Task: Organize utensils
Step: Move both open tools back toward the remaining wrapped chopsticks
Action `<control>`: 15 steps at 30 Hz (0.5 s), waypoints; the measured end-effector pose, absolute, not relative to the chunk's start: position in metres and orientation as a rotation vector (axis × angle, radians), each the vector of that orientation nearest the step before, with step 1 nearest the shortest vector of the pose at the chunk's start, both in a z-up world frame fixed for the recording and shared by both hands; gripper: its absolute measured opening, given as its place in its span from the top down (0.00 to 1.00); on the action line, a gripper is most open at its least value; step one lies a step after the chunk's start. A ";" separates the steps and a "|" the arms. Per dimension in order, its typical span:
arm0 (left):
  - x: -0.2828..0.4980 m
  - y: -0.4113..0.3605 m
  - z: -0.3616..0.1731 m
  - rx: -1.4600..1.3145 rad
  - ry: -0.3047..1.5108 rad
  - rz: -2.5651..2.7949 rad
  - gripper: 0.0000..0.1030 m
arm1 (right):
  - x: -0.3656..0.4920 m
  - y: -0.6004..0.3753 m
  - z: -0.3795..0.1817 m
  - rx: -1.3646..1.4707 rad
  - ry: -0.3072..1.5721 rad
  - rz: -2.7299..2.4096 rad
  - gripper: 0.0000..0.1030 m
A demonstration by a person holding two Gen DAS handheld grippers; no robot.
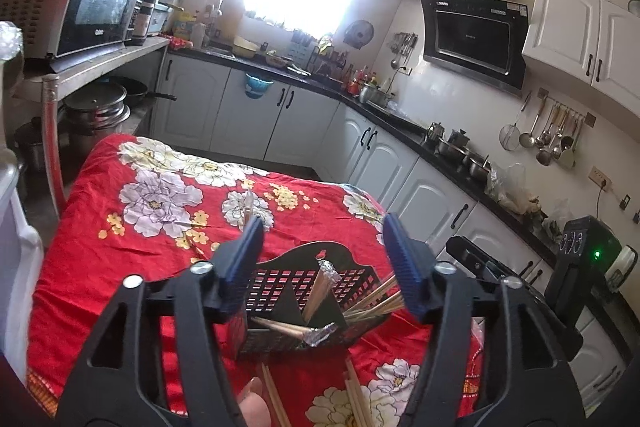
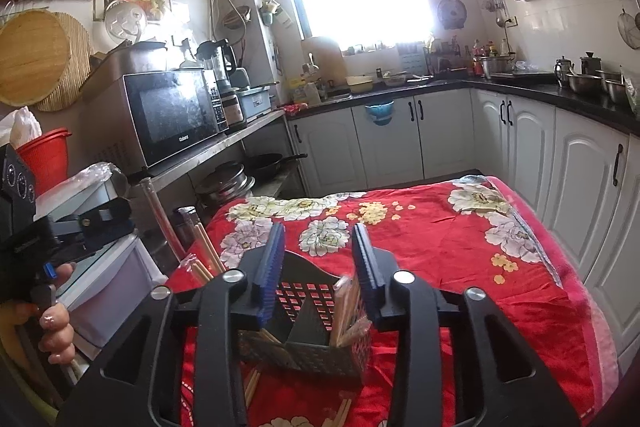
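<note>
A black perforated utensil holder [image 1: 312, 291] stands on the red floral tablecloth [image 1: 132, 243], with foil-tipped chopsticks [image 1: 320, 291] in its compartments. More chopsticks [image 1: 356, 399] lie loose on the cloth in front of it. My left gripper [image 1: 324, 267] is open and empty, hovering just above and in front of the holder. In the right wrist view the holder [image 2: 308, 331] sits between the fingers of my right gripper [image 2: 320, 267], which is open and empty above it. Chopsticks [image 2: 348, 311] stand in its right compartment. Loose chopsticks [image 2: 208, 255] lie at the table's left edge.
The other gripper's body [image 1: 576, 291] shows at the right of the left wrist view. White kitchen cabinets [image 2: 520, 147] run behind and to the right of the table. A shelf with a microwave [image 2: 172, 115] and pans stands to the left. A white storage box [image 2: 116, 291] is beside the table.
</note>
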State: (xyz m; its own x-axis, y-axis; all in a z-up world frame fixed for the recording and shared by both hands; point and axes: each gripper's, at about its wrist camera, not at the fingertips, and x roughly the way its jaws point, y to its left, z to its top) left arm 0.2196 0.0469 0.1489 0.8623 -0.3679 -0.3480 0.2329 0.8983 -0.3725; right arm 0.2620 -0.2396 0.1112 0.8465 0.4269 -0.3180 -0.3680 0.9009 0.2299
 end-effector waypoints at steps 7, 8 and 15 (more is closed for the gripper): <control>0.196 0.047 0.155 -0.326 0.394 -0.327 0.26 | 0.244 -0.245 0.119 0.162 0.356 0.427 0.55; 0.193 0.046 0.156 -0.322 0.391 -0.325 0.24 | 0.240 -0.245 0.119 0.160 0.354 0.428 0.55; 0.173 0.044 0.154 -0.317 0.385 -0.329 0.14 | 0.217 -0.248 0.119 0.150 0.353 0.439 0.53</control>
State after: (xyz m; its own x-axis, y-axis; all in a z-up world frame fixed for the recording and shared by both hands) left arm 0.1731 0.0444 0.1539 0.8753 -0.3694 -0.3120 0.2508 0.8985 -0.3602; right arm 0.2166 -0.2476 0.1187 0.8458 0.4404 -0.3011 -0.3888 0.8953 0.2173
